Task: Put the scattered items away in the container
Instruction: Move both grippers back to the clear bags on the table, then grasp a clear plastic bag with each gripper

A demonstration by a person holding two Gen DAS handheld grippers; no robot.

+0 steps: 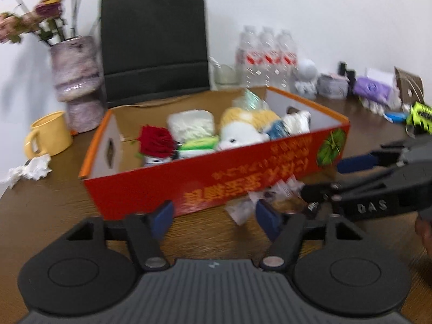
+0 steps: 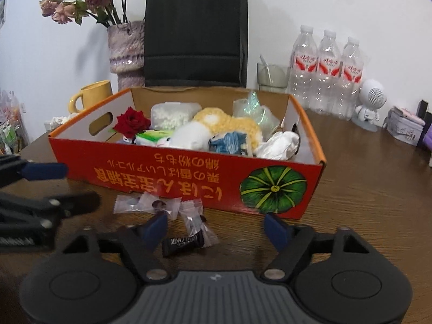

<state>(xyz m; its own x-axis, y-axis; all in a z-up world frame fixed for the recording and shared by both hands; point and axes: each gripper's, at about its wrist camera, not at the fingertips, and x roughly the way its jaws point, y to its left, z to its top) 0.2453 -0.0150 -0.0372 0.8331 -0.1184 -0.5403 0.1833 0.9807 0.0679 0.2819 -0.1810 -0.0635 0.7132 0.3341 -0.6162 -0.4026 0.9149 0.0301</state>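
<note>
Candy [image 2: 184,243] black, long axis left-right, before red box [image 2: 162,178]; right tool [image 2: 217,228], left tool [image 1: 214,217] both spread, empty.

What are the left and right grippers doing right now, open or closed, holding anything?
Left gripper: open, holding nothing.
Right gripper: open, holding nothing, above the candies.

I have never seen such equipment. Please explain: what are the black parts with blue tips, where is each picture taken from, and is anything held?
They are two hand-held grippers; a person carries one in each hand. Each picture comes from a camera on one gripper, looking along its fingers. The left gripper and right gripper are both open and hold nothing. On the brown table stands a red cardboard box, already holding a plush toy and a red rose. Small wrapped candies lie in front of the box.
</note>
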